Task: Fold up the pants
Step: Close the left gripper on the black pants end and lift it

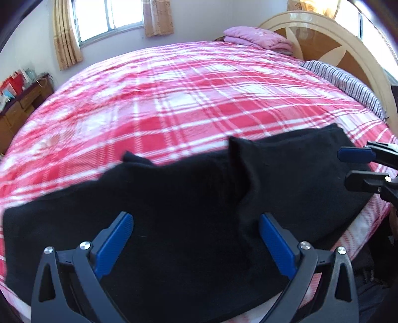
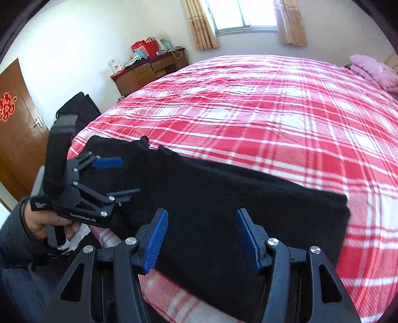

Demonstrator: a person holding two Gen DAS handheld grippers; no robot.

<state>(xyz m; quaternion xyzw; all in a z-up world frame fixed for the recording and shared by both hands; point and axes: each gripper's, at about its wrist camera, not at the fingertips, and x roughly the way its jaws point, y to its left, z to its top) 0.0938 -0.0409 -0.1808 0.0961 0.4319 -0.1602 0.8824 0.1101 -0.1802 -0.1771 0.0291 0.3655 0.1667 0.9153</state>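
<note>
Readable text: white lettering "GenRobot.AI" on the body of the left gripper [image 2: 122, 176], seen only from the right wrist camera. A small white-on-black label sits at the gripper's rear end; too small to read. A red paper ornament hangs on the brown door [image 2: 17, 129]; its character is not legible.

Black pants [image 2: 223, 211] lie folded into a long band along the near edge of the bed [image 2: 273, 111], on the red-and-white plaid cover. One end reaches toward the bed's foot-side corner, next to the left gripper.

Left gripper [image 1: 196, 238]: jaws spread wide, released, hovering over the pants; nothing pinched between the blue pads. A hand [image 2: 47, 223] in a dark sleeve holds its grip.

Right gripper [image 2: 201, 238]: jaws partly apart above the pants, nothing clamped. In the left wrist view its fingers enter from the right edge [image 1: 358, 169], over the pants' end.

Left wrist view only: curved headboard [image 1: 323, 37], striped pillow [image 1: 348, 84]. Right wrist view only: door, black bag [image 2: 77, 111]. Both views: wooden dresser [image 2: 149, 72] with red bags on top, pink folded blanket [image 1: 258, 37], curtained window [image 2: 238, 15].
</note>
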